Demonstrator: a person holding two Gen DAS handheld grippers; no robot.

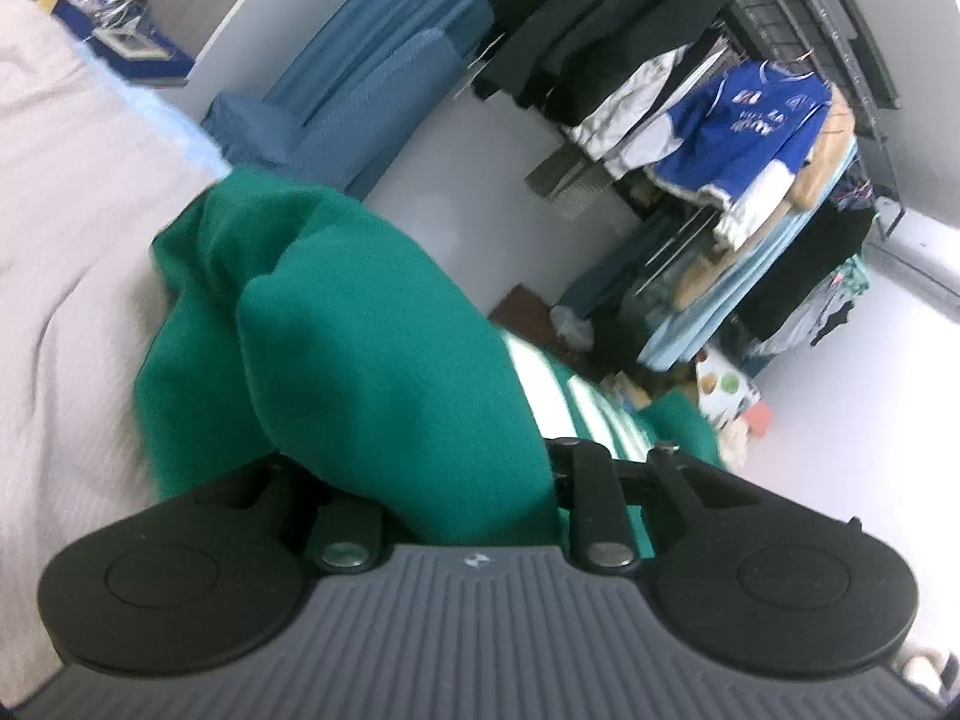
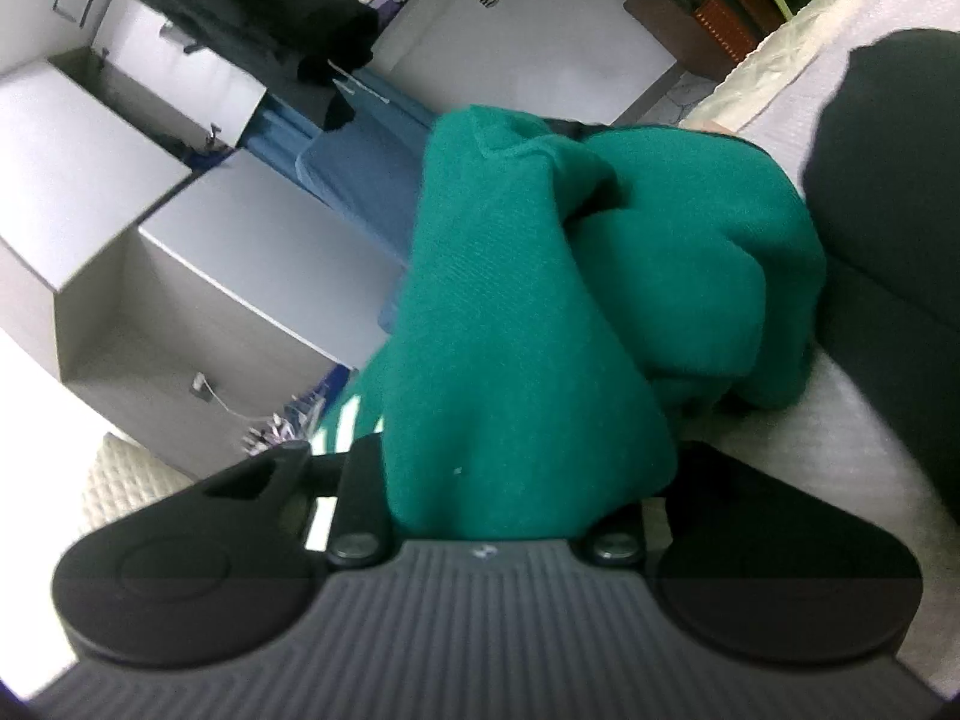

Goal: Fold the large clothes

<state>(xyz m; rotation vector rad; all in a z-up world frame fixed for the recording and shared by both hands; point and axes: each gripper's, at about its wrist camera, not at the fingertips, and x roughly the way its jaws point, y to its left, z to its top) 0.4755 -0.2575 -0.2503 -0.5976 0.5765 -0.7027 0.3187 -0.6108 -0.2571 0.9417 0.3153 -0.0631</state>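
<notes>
A green knit garment (image 1: 360, 330) with white stripes (image 1: 558, 396) is bunched up over the pale bed cover (image 1: 66, 228). In the left wrist view it fills the space between the fingers, and my left gripper (image 1: 444, 480) is shut on it; the fingertips are buried in the cloth. In the right wrist view the same green garment (image 2: 540, 330) drapes over my right gripper (image 2: 510, 480), which is shut on it too. Part of the garment hangs lifted off the bed cover (image 2: 810, 450).
A clothes rack with a blue jersey (image 1: 744, 120) and dark jackets (image 1: 606, 18) stands past the bed. Blue fabric (image 1: 372, 90) hangs by the wall. White cabinets (image 2: 198, 276) stand beside the bed. A dark garment (image 2: 894, 210) lies on the bed at right.
</notes>
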